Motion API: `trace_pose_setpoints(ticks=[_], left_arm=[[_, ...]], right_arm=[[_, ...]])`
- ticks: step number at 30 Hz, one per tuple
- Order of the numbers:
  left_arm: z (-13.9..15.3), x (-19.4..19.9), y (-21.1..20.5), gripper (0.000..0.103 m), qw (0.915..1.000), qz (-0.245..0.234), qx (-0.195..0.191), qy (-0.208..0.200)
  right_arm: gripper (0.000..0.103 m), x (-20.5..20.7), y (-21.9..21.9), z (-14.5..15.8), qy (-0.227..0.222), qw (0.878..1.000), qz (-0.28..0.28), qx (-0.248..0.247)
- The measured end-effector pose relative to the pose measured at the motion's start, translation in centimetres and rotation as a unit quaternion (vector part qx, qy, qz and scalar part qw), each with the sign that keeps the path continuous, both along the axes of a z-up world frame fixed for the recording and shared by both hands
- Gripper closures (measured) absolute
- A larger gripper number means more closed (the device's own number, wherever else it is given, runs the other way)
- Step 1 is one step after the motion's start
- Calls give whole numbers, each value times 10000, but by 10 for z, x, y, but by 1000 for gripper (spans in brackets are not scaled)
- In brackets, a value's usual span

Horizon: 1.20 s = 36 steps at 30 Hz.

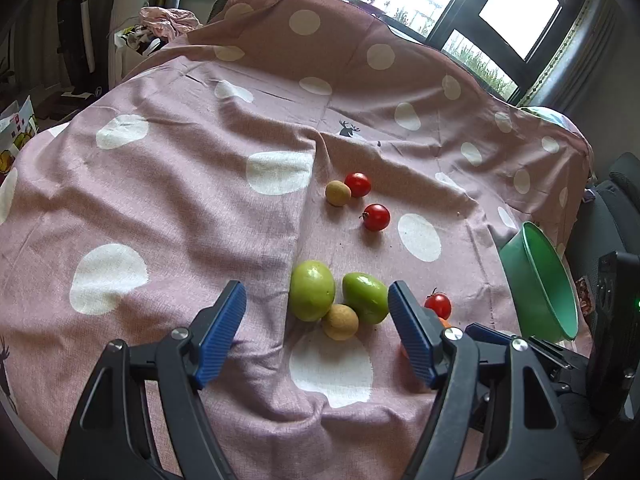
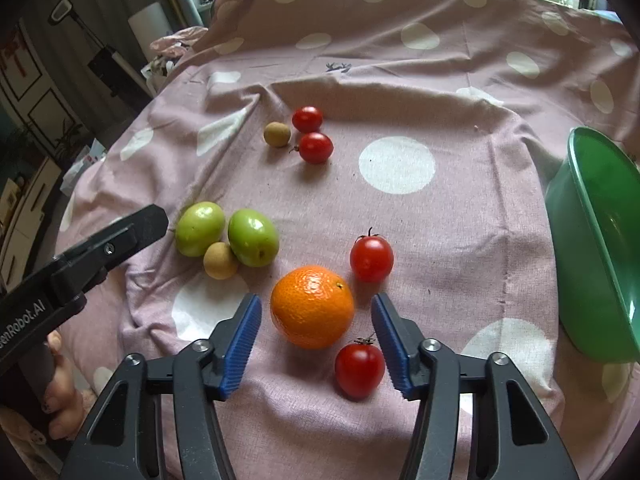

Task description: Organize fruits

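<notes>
- Right wrist view: the right hand-held gripper [image 2: 316, 338] hangs open, pads clear of the orange [image 2: 312, 306] sitting between them on the table [image 2: 440, 216]. A cherry tomato [image 2: 359, 369] lies lower right of the orange.
- Left wrist view barely shows that orange. There the left hand-held gripper [image 1: 316, 330] is spread wide, empty, above two green fruits [image 1: 312, 290].
- Green bowl [image 2: 596, 248] sits tilted at the right edge in both views.

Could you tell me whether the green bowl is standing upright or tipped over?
Tipped. The green bowl leans on its side at the cloth's right edge, its opening turned toward the fruit, and the inside that shows looks empty.
</notes>
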<state>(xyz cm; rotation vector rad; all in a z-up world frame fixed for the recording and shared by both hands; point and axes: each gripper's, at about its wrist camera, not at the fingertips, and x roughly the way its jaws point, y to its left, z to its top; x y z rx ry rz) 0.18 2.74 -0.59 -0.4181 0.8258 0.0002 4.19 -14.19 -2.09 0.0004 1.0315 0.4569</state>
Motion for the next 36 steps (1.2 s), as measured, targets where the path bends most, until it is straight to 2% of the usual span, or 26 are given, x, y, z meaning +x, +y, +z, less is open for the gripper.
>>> trace_pose_setpoints(ticks=[6, 10, 15, 20, 31, 36], left_arm=[[3, -1, -7, 30, 9999, -155, 27, -48], [5, -2, -16, 35, 9992, -397, -22, -78], [4, -2, -36, 39, 9971, -758, 15, -74], [-1, 0, -60, 42, 9932, -1154, 125, 14], [-15, 4, -88, 42, 9858, -1647, 220, 233], [-24, 10, -93, 42, 9852, -1661, 206, 373]], right_arm=[[41, 2, -20, 14, -43, 9990, -155, 406], [41, 8, -41, 21, -90, 9968, -425, 671], [41, 17, -67, 21, 39, 9889, -768, 1274], [41, 23, -73, 17, 216, 9793, -723, 1878], [41, 34, -56, -6, 764, 9727, -498, 2135], [41, 36, -47, -13, 881, 9721, -341, 2148]])
